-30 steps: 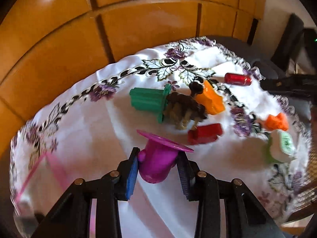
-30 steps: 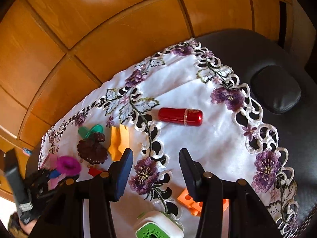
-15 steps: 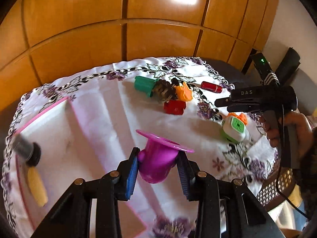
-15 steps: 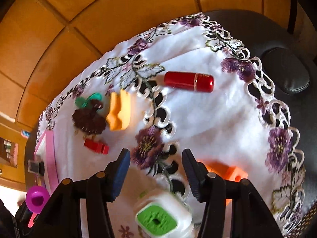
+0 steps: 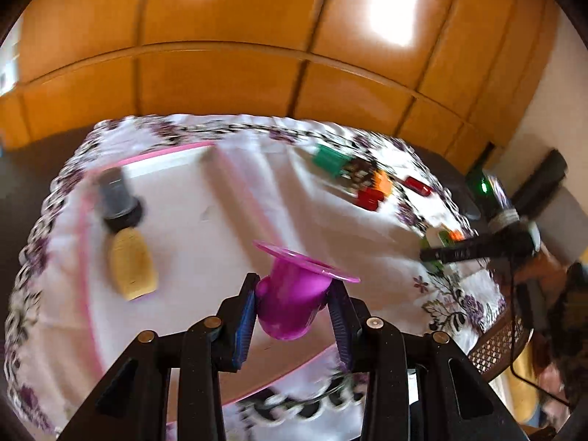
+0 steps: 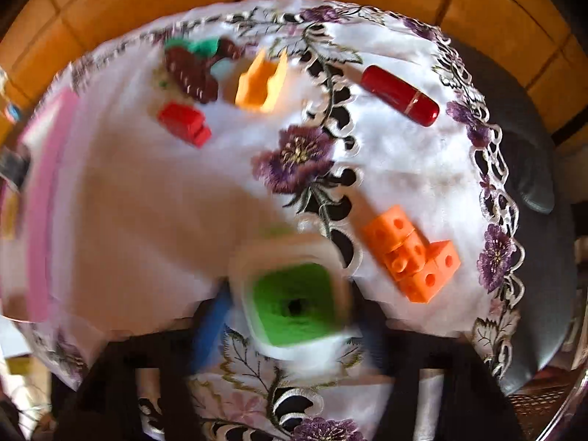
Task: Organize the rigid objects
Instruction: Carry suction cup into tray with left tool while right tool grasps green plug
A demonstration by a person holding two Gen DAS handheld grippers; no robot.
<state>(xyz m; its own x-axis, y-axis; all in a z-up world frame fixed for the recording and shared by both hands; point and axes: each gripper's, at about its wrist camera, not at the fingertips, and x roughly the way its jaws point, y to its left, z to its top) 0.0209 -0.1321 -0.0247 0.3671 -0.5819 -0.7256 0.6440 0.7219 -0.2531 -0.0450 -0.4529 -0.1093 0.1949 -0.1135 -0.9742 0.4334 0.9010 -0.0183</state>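
Left wrist view: the left gripper [image 5: 292,303] pinches a magenta flanged plastic cup [image 5: 294,296] above the pink-rimmed white tray [image 5: 176,154], where a yellow oblong piece [image 5: 130,266] lies.

Right wrist view only: the right gripper [image 6: 290,316], jaws just closing, straddles a white cube with a green face [image 6: 294,303]; contact is blurred. An orange perforated block cluster [image 6: 413,257] sits just beside the cube.

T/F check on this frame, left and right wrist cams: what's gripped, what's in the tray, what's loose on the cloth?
1. The left gripper holds a purple cup. True.
2. The pink-rimmed tray holds nothing. False: a grey-black piece and a yellow piece lie in it.
3. The white-and-green cube sits between the right gripper's fingers. True.
4. The red cylinder lies in the tray. False: it lies on the embroidered cloth.
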